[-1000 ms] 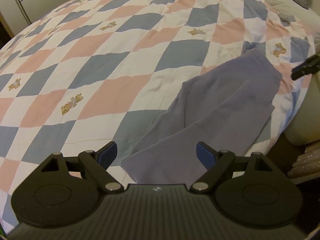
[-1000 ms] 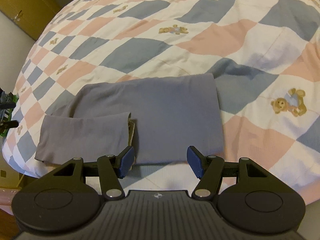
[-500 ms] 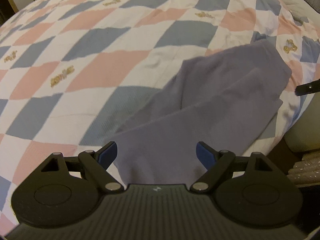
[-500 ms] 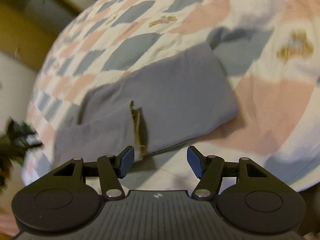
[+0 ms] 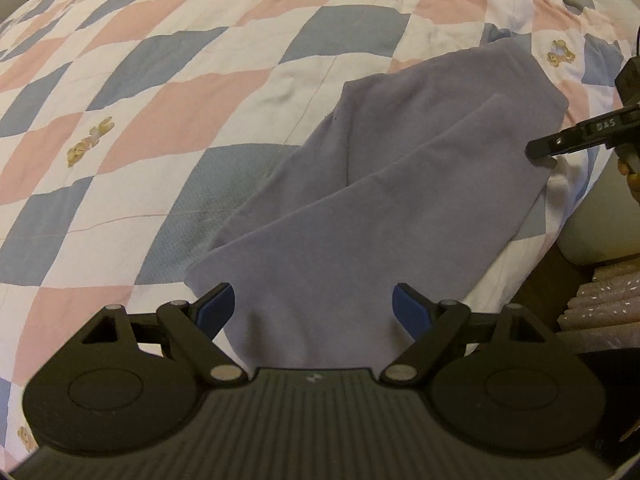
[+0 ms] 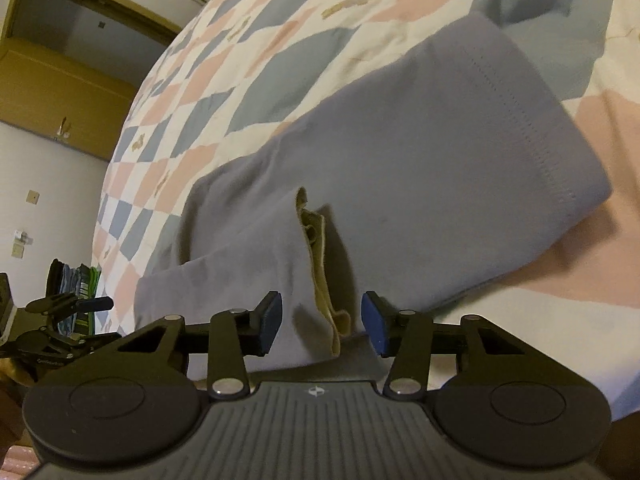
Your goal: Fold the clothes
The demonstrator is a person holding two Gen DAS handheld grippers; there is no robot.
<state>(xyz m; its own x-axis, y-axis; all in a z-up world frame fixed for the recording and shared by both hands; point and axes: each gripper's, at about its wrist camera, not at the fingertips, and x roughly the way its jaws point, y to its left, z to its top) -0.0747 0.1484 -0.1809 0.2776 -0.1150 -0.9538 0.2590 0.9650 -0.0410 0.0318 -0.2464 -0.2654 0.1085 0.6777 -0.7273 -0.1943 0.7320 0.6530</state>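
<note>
Checkered quilt (image 5: pixel 200 92) bears grey garment (image 5: pixel 400 184); left gripper (image 5: pixel 313 307) jaws wide apart, right gripper (image 6: pixel 321 322) jaws closing around cuff.

Both grippers have dropped closer to the bed. The left gripper (image 5: pixel 313 307) now straddles the near end of the grey garment (image 5: pixel 404 184), which earlier lay ahead of its fingers. The right gripper (image 6: pixel 321 323) has rolled (the quilt (image 6: pixel 248 56) now tilts across its view), and its jaws are closing around the folded edge with the yellowish lining (image 6: pixel 326 300), not yet pressing it.
</note>
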